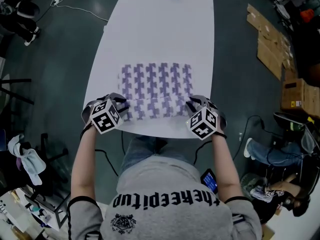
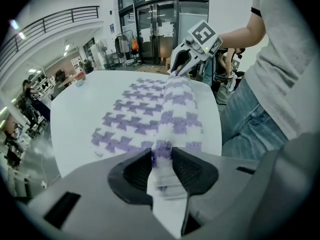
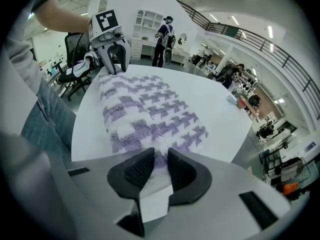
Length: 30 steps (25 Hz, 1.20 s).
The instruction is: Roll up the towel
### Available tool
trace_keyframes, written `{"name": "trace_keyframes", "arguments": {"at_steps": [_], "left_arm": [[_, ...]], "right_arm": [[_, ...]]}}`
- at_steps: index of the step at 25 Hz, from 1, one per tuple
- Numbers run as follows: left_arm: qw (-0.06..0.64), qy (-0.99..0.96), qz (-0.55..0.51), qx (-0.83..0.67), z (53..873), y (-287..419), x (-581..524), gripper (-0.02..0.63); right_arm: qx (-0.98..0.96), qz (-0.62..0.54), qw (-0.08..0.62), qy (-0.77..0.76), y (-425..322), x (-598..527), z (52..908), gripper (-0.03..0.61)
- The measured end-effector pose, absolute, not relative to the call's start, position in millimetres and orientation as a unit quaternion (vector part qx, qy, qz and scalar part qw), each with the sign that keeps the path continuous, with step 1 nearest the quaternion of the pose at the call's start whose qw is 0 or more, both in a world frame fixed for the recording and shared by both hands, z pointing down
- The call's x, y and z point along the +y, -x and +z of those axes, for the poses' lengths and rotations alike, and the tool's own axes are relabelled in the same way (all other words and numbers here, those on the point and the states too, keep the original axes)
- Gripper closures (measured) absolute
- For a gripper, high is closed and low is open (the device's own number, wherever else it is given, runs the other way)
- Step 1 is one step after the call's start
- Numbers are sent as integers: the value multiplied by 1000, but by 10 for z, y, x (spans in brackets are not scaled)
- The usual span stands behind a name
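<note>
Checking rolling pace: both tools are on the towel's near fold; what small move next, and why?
The left tool and right tool each pinch an end of the rolled near edge of the towel; most of it lies flat ahead. So probably turn both together away from the person, one more wrap.

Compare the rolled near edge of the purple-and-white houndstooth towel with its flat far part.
The rolled near edge is a thick tube by the white table's near rim; the flat far part lies spread out. The left tool and right tool pinch the rolled edge's ends; the flat far part is untouched. Both show the same pattern.
</note>
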<state>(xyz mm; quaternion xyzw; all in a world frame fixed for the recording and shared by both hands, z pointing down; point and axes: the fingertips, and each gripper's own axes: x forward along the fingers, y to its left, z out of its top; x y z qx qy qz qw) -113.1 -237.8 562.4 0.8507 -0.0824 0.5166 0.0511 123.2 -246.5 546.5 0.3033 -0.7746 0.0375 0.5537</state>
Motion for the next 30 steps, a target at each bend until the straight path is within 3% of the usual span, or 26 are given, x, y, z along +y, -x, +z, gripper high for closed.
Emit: {"name": "trace_keyframes", "arguments": {"at_steps": [10,17,22,30], "left_arm": [[34,-839,536,-84,5731,1137,-2533,483],[-13,-856,497,-145,5293,1095,-2574,479],[-33,-867,474,-150,5137,1348,-2336,479],[12,-854,512,-93,5623,1138,-1786,391]], "right_arm": [[-771,35,554,-311,-1184,-2620,5555,491],[-802,42,492,-336,-1341,-2527,5154,491],[-804,19,509,-307,-1060,-2257,5191,472],[-786,6,559,-265,-1142,-2037,5543,405]]}}
